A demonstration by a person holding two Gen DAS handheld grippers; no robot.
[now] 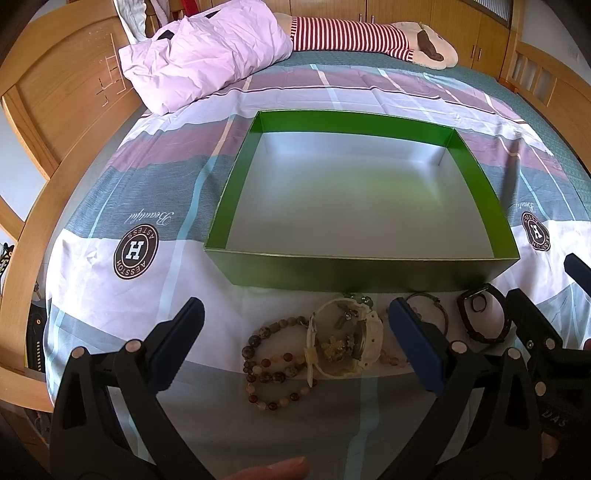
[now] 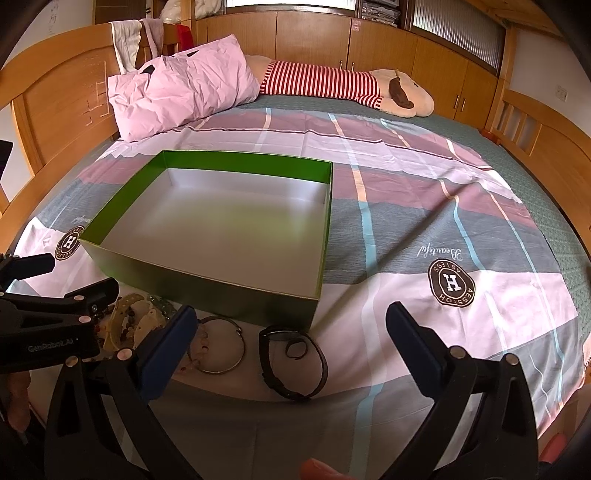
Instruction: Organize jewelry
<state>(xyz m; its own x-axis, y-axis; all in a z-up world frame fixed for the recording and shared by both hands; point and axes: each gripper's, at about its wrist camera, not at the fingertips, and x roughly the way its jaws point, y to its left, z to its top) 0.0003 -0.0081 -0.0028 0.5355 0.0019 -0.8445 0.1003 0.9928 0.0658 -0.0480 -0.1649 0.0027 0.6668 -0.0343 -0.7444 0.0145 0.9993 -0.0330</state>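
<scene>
An empty green box [image 1: 354, 269] [image 2: 207, 284] with a silver inside lies open on the bed. In front of its near wall lie beaded bracelets [image 1: 271, 360], a cream watch [image 1: 345, 341] [image 2: 147, 323], a thin metal bangle [image 1: 430, 306] [image 2: 221, 345], a black band [image 1: 484, 317] [image 2: 291, 363] and a small dark ring [image 2: 296, 348]. My left gripper [image 1: 295, 343] is open above the beads and watch. My right gripper [image 2: 291, 343] is open over the black band and ring. Neither holds anything.
A patterned bedsheet [image 2: 443, 229] covers the bed. A pink pillow [image 1: 207, 55] [image 2: 177, 99] and a striped plush toy [image 1: 369, 35] [image 2: 332, 81] lie at the far end. Wooden bed frames [image 1: 48, 110] [image 2: 535, 140] run along both sides.
</scene>
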